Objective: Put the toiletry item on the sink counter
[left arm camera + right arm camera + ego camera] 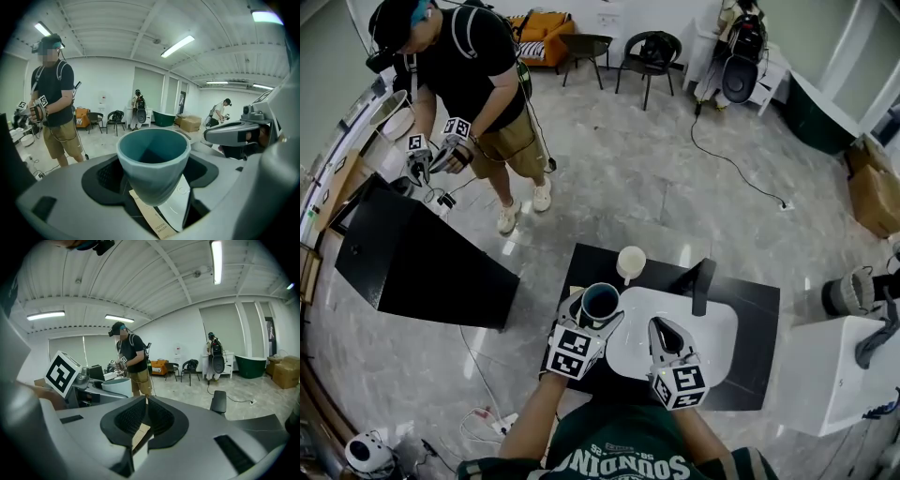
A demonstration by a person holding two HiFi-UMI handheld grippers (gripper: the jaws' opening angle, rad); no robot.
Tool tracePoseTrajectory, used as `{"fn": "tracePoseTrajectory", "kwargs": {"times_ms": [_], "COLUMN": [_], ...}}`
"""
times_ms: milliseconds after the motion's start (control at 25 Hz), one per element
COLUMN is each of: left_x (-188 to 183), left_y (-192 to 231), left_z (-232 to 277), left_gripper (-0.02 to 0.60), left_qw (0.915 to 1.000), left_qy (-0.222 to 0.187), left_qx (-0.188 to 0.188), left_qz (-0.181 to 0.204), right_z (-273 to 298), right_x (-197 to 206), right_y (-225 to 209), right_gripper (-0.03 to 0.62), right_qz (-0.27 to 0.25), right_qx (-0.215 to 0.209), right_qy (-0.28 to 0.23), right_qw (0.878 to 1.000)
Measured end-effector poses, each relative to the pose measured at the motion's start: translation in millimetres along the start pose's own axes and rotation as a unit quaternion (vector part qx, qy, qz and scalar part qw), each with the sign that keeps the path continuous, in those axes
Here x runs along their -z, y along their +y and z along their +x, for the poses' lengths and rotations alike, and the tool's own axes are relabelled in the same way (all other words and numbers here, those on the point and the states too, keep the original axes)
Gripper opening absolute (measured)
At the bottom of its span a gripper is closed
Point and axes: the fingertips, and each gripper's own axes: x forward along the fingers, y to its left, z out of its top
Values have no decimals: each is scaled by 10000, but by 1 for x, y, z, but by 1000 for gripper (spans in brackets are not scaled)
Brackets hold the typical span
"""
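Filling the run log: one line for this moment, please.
left gripper: holding teal cup | right gripper: jaws together, over white basin | cream cup: on counter

The teal cup in my left gripper: smooth, matt. Its pads are black, finely ribbed; its shell matt grey plastic. The toothbrush box is tan paperboard.

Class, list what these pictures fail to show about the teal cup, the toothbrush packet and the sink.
Teal cup: base hidden by the left gripper's fingers, left gripper view.
Toothbrush packet: mostly covered by the cup, cut off at the bottom edge, same view.
Card sliver at the right gripper: pinched or lying beneath, right gripper view cannot settle.
Sink: near rim partly hidden under both grippers, head view.
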Motion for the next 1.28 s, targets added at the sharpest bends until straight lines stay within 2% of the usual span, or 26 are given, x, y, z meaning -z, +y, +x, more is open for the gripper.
{"fn": "tracePoseTrajectory", "kwargs": {"times_ms": [200, 480, 840, 1280], "left_x": [2, 3, 21, 33], "left_y": [17, 50, 83, 122], "left_z": [11, 31, 67, 114], "left_gripper": [383, 383, 382, 383], "left_qw": [9999, 9998, 9994, 9983], "left_qy": [81, -12, 184, 173], "left_qx": [-77, -174, -254, -399], "left_qz": [52, 79, 110, 395], "right_z": [12, 30, 44, 52], "right_x": [4, 12, 30, 60], "right_y": [-2, -5, -17, -33], "right_gripper": [44, 44, 44, 44], "right_qz": [26, 65, 94, 195], "right_qx": [-8, -6, 9, 75], "right_qy": [129, 353, 644, 1046], "right_qw": [9999, 9994, 9979, 9943]}}
